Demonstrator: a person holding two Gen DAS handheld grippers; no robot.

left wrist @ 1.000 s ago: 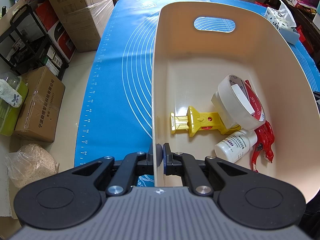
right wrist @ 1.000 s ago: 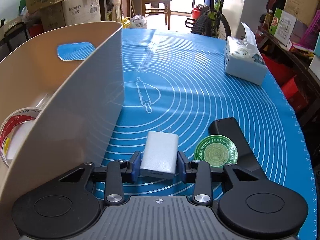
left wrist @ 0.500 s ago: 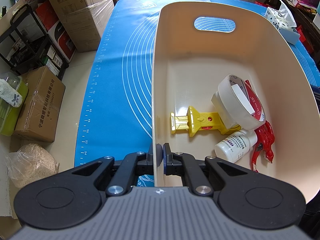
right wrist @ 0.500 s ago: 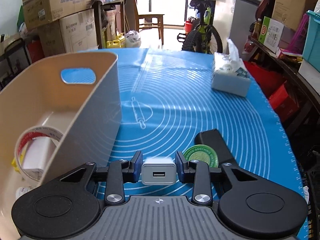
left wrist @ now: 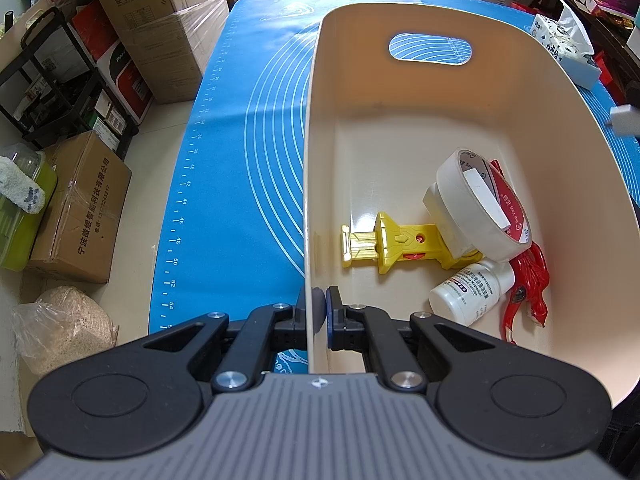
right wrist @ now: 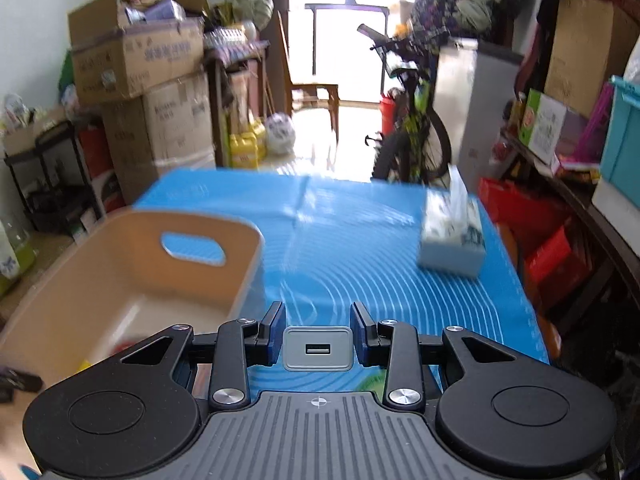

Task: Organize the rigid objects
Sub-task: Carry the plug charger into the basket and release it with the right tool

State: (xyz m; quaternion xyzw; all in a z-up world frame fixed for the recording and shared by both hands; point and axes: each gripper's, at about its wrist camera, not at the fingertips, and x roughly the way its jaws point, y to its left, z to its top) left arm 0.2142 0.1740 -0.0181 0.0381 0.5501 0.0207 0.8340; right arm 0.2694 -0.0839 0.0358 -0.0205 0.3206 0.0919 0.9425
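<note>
My left gripper (left wrist: 319, 306) is shut on the near left wall of the cream bin (left wrist: 400, 128). In the bin lie a tape roll (left wrist: 476, 204), a yellow plastic tool (left wrist: 394, 244), a white pill bottle (left wrist: 470, 294) and a red tool (left wrist: 528, 292). My right gripper (right wrist: 318, 330) is shut on a white USB charger (right wrist: 318, 348) and holds it high above the blue mat, right of the bin (right wrist: 120, 276). The charger also shows at the right edge of the left wrist view (left wrist: 626, 120).
A blue baking mat (left wrist: 248, 184) covers the table. A tissue box (right wrist: 452, 236) stands at the far right of the mat. A green tin (right wrist: 372, 382) shows just under my right gripper. Cardboard boxes (left wrist: 76, 216) and a bicycle (right wrist: 408, 120) stand around the table.
My right gripper has lifted the charger well up off the mat and tilted level, moving left toward the bin. My left gripper has not moved.
</note>
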